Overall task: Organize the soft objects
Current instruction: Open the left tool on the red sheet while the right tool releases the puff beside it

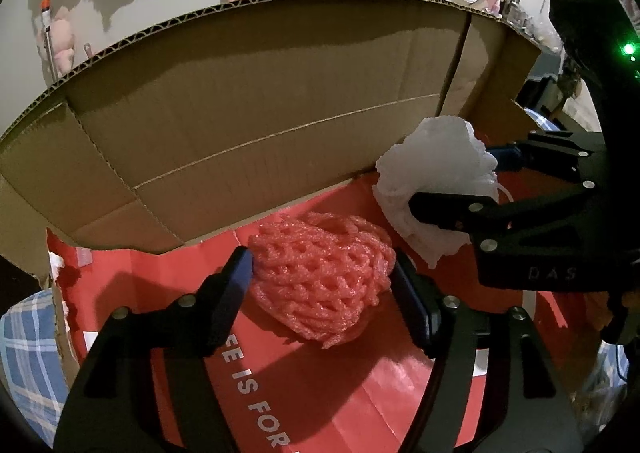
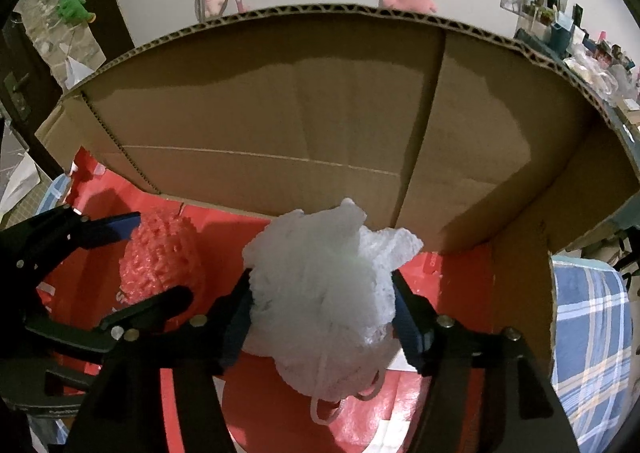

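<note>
At lower centre of each view, inside the cardboard box [image 1: 256, 125], the pink foam net [image 1: 320, 277] is being clamped by the left gripper [image 1: 324, 281], the white mesh pouf [image 2: 320, 293] by the right gripper [image 2: 320, 313]; both are likely light and squashy, best pinched mid-bulk.

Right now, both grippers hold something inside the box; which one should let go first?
Left, probably. The pink foam net in the left gripper already touches the red box floor. The white mesh pouf in the right gripper looks higher up.

I am reading white letters "EE IS FOR" on the red box floor [image 1: 360, 393]. My right gripper [image 1: 452, 189] is showing "DAS" on its body.
</note>
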A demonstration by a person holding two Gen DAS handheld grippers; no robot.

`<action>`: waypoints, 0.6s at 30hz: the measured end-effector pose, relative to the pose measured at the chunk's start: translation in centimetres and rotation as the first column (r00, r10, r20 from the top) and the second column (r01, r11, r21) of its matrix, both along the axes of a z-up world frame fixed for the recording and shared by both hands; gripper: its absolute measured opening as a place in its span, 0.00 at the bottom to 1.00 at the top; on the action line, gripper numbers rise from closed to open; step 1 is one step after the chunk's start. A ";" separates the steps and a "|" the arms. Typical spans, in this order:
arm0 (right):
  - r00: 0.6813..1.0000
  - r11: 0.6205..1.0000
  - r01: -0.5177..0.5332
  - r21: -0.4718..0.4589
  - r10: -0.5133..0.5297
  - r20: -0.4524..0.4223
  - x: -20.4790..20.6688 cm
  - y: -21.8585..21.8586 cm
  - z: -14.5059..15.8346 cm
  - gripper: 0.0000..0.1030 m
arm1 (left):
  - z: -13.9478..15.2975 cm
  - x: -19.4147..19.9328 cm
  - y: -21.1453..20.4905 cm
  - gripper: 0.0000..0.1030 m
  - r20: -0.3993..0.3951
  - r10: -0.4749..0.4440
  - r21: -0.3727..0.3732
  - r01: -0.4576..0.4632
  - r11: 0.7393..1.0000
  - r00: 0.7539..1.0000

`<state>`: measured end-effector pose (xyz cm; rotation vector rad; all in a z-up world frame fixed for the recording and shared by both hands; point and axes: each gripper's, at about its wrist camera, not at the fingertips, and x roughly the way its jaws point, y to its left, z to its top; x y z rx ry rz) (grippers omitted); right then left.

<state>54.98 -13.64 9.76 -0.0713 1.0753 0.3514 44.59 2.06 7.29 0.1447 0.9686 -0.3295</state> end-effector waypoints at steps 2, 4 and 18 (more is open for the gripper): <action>1.000 1.000 0.001 0.002 -0.001 -0.003 0.0 -0.1 -0.1 0.68 | 0.1 -0.1 0.0 0.70 -0.001 -0.001 0.003 0.001 1.000 1.000; 1.000 1.000 0.001 0.005 -0.001 -0.005 0.1 -0.2 0.0 0.70 | 0.1 0.0 0.0 0.72 -0.006 -0.001 0.008 0.001 1.000 1.000; 1.000 1.000 0.006 0.019 -0.006 -0.011 0.2 -0.9 0.4 0.79 | 0.4 0.1 0.3 0.76 -0.020 0.004 -0.014 -0.004 1.000 1.000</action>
